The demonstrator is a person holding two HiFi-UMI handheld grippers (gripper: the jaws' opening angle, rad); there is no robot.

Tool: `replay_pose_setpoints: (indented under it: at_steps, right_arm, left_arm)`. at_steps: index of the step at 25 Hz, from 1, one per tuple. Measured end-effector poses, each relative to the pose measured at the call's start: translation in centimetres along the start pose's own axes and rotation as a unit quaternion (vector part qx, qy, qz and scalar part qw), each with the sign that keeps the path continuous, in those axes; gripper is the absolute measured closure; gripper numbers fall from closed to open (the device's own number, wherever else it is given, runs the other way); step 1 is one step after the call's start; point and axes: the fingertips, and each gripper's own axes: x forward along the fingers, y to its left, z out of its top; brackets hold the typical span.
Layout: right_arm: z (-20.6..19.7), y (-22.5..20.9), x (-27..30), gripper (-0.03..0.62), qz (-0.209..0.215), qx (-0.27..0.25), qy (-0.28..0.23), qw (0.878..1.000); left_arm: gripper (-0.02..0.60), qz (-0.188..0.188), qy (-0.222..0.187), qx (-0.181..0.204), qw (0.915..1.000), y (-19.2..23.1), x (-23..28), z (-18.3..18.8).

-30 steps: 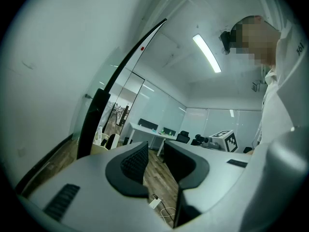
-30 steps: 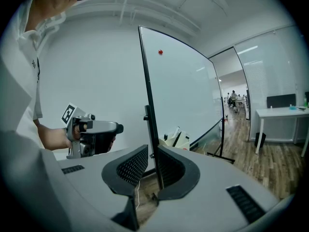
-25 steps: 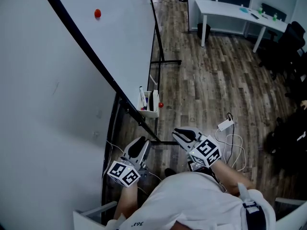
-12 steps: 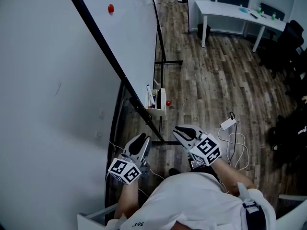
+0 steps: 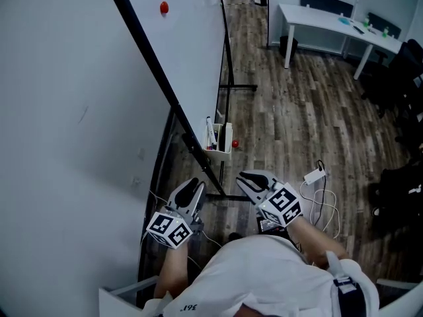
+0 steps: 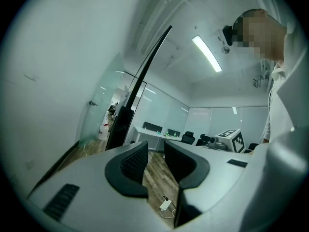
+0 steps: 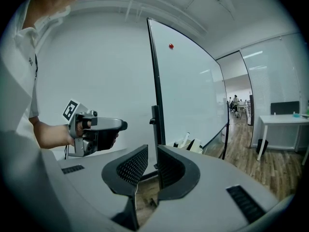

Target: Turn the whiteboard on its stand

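We held both grippers low at the near end of the whiteboard (image 5: 192, 51), neither touching it. The left gripper (image 5: 192, 190) sat on the wall side of its black edge and the right gripper (image 5: 253, 180) on the writing side, near the marker tray (image 5: 219, 145) — each with jaws a narrow gap apart, nothing between them. A red magnet (image 5: 164, 7) sat high on the board's face.

Cool, dim ceiling light; fisheye-warped, dark-vignetted gripper views.
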Motion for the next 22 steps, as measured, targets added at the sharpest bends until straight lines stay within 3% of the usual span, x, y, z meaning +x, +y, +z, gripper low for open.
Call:
replay_pose_setpoints:
  at_steps: [12,22]
  right_arm:
    - [2.3,-2.2,1.4,0.530,0.021,-0.025,-0.001,0.999]
    - [2.8,-3.1,4.2,0.511,0.032,-0.050,0.005,0.998]
  left_arm:
    - [0.437,0.050,-0.016,0.016,0.9985,2.6,2.5,3.1]
    - [0.399,0.064,-0.019,0.037,0.9971,4.8,5.2,4.7]
